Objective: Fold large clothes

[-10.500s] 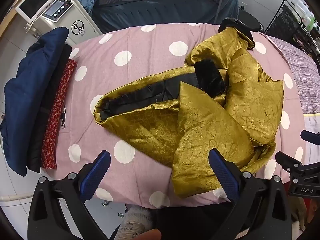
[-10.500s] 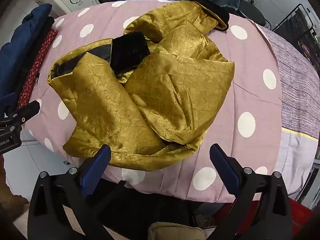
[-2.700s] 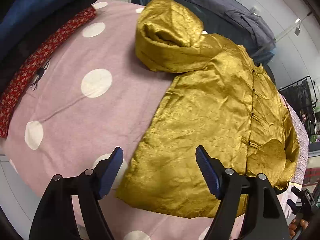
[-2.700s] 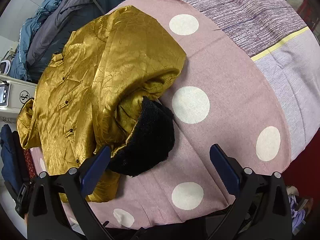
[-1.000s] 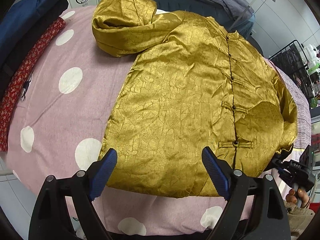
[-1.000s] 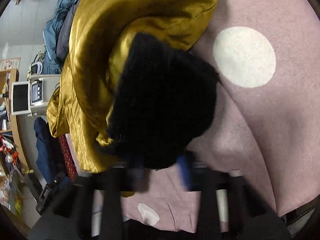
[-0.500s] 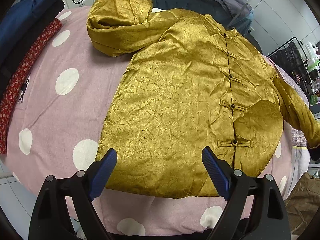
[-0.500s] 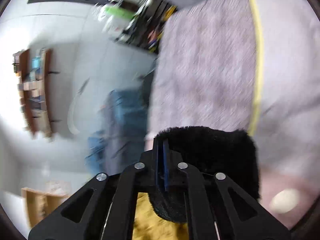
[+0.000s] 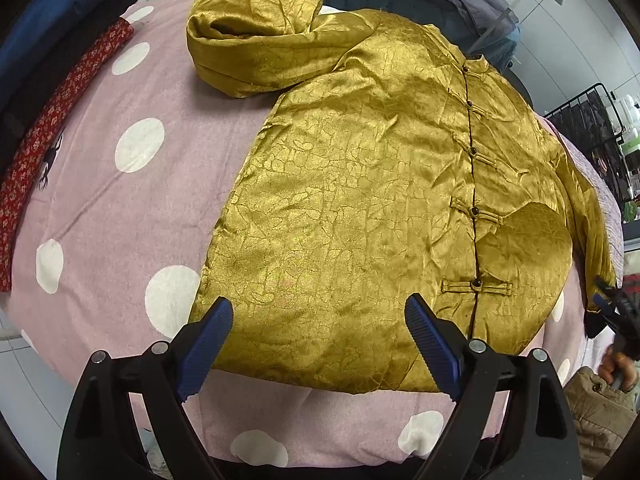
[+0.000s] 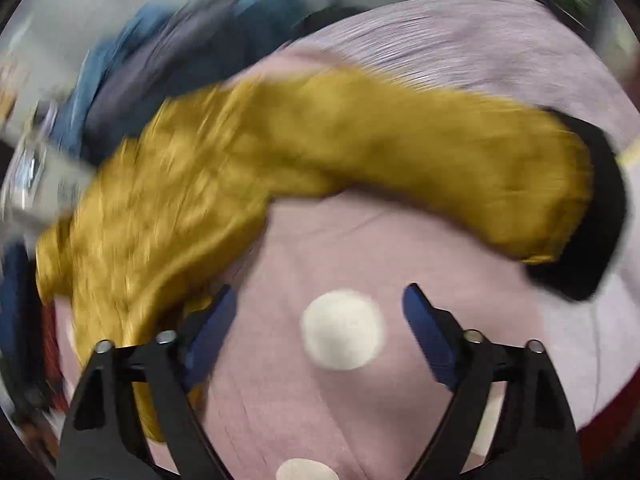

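A: Two views were recorded. In the left wrist view, what was shown?

B: A gold jacket (image 9: 360, 184) was seen spread front-up on a pink bedspread with white dots (image 9: 120, 208), its row of knot buttons (image 9: 474, 212) fastened down the front. One sleeve (image 9: 256, 36) was seen bunched at the far left of the garment. The left gripper (image 9: 318, 344) was held above the near hem, its blue-padded jaws set wide apart with nothing between them and no cloth touched. A stack of folded clothes (image 9: 44, 80), red-patterned and dark blue, was seen at the left edge of the bed. At the far right edge, part of the right gripper (image 9: 618, 312) and a hand (image 9: 618, 368) were visible beside the black cuff.

A: And in the right wrist view?

B: Much of that frame was blurred by motion. The jacket (image 10: 180, 200) was shown at the left, with the other sleeve (image 10: 420, 152) laid out to the right across the bedspread (image 10: 340, 400) and ended in a black furry cuff (image 10: 592, 216). The right gripper (image 10: 318, 328) was caught with its jaws opening; only the bedspread and a white dot were seen between them, and the sleeve lay well clear of the pads. A grey striped cover (image 10: 480, 40) was visible beyond the sleeve.
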`<state>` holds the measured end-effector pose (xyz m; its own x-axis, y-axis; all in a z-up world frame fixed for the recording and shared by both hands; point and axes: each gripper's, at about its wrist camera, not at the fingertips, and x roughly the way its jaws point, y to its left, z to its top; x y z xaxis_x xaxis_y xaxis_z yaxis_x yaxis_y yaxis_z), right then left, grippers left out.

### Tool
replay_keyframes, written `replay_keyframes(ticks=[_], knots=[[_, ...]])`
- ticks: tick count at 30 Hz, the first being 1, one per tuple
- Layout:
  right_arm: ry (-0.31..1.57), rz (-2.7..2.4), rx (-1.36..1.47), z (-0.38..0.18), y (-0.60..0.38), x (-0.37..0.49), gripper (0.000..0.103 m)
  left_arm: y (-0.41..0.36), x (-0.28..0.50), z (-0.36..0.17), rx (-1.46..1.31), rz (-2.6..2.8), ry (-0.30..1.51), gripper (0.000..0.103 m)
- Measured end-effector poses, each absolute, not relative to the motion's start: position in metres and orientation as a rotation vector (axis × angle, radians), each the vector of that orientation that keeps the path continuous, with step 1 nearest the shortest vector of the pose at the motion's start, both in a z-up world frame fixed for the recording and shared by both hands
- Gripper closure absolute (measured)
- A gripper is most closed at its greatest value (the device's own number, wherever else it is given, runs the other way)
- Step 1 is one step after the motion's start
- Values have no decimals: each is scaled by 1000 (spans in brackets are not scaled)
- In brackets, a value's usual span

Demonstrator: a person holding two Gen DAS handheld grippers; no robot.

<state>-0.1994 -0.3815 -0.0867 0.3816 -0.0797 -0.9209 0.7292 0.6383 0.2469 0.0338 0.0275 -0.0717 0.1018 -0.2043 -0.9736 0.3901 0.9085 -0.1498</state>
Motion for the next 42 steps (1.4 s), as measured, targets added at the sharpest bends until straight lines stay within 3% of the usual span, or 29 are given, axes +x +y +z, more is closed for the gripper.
replay_keyframes(ticks=[3, 10, 14, 17, 22, 27, 31, 32, 34, 37, 39, 42], knots=[[1161, -403, 644, -121, -340, -155, 34, 32, 33, -70, 162, -435, 1405, 17], [1209, -277, 547, -164, -307, -86, 35, 62, 32, -73, 102, -375, 1423, 17], [1248, -185, 661, -170, -302, -75, 78, 77, 28, -78, 63, -342, 1442, 17], [1263, -201, 677, -155, -300, -85, 89, 84, 27, -82, 39, -326, 1456, 17], [1260, -304, 735, -107, -319, -144, 92, 90, 31, -87, 47, -318, 1449, 17], [1362, -437, 736, -92, -340, -230, 91, 99, 44, -101, 42, -286, 1466, 17], [1356, -503, 809, -102, -343, -253, 72, 98, 55, -115, 18, -292, 1483, 17], [1346, -510, 833, -104, -343, -254, 58, 98, 57, -118, -3, -302, 1490, 17], [1303, -535, 877, -107, -343, -256, 40, 96, 58, -120, -28, -323, 1493, 17], [1256, -590, 895, -109, -347, -262, 39, 92, 52, -123, -57, -388, 1509, 17], [1203, -588, 951, -114, -355, -264, 32, 87, 47, -130, -84, -456, 1535, 16], [1276, -609, 929, -137, -358, -259, 30, 71, 33, -143, -60, -513, 1586, 18]])
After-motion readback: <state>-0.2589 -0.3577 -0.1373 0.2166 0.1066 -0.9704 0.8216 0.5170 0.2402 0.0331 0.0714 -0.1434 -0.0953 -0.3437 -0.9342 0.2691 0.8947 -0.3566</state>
